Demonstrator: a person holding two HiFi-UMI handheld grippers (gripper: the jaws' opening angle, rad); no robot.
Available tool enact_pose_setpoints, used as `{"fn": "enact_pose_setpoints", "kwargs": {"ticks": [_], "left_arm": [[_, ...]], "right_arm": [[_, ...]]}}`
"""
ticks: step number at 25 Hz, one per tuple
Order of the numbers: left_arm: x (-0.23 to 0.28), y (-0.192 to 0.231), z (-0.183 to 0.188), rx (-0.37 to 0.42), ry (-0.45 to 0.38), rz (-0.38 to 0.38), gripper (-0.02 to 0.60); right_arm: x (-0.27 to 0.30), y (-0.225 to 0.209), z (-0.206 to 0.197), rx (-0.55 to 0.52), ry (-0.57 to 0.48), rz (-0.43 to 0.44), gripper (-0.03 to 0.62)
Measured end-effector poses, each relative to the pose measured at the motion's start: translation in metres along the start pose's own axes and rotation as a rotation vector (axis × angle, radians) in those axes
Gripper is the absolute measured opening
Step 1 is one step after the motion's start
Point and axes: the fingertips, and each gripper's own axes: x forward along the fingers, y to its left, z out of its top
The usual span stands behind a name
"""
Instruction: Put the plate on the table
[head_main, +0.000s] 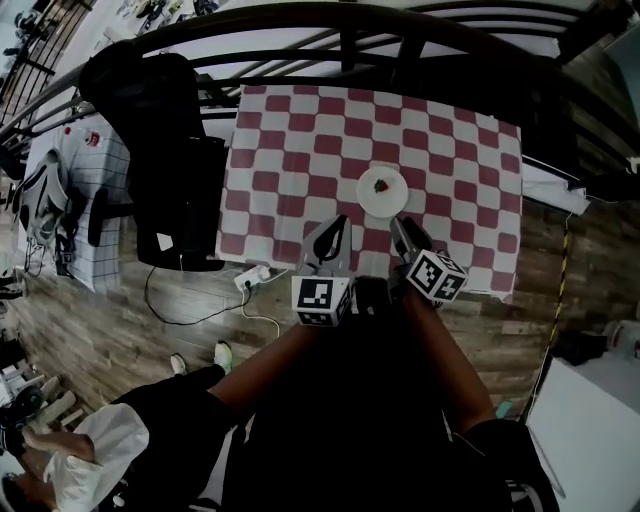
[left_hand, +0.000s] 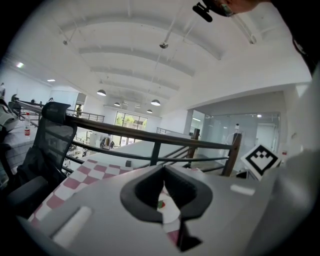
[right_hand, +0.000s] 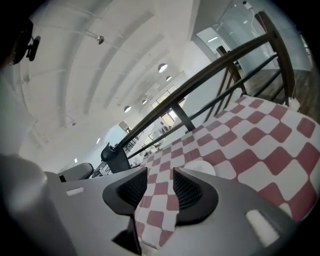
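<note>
A small white plate (head_main: 383, 192) with a red strawberry-like piece (head_main: 381, 185) on it rests on the red-and-white checked table (head_main: 290, 150), near the front middle. My left gripper (head_main: 336, 226) hovers over the table's front edge, left of the plate, with its tips together and nothing held. My right gripper (head_main: 399, 224) sits just in front of the plate, open and empty. In the left gripper view the plate (left_hand: 169, 212) shows through the slit below the left gripper's (left_hand: 163, 169) tips. In the right gripper view the plate (right_hand: 200, 168) lies beyond the right gripper (right_hand: 160, 173).
A black office chair (head_main: 165, 150) stands against the table's left side. A dark railing (head_main: 400, 45) runs behind the table. A white power strip (head_main: 250, 278) with a cable lies on the wooden floor at the front left. Another person (head_main: 90, 450) is at the lower left.
</note>
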Motion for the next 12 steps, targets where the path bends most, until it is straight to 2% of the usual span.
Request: {"fn": "enact_pose_setpoints", "kwargs": {"ticks": [6, 12], "left_arm": [[-0.014, -0.011, 0.007, -0.003, -0.024, -0.043, 0.011], [-0.025, -0.019, 0.005, 0.019, -0.029, -0.085, 0.011]], "right_arm": [[-0.029, 0.044, 0.016, -0.103, -0.084, 0.035, 0.123], [-0.05, 0.077, 0.025, -0.263, -0.151, 0.041, 0.069]]}}
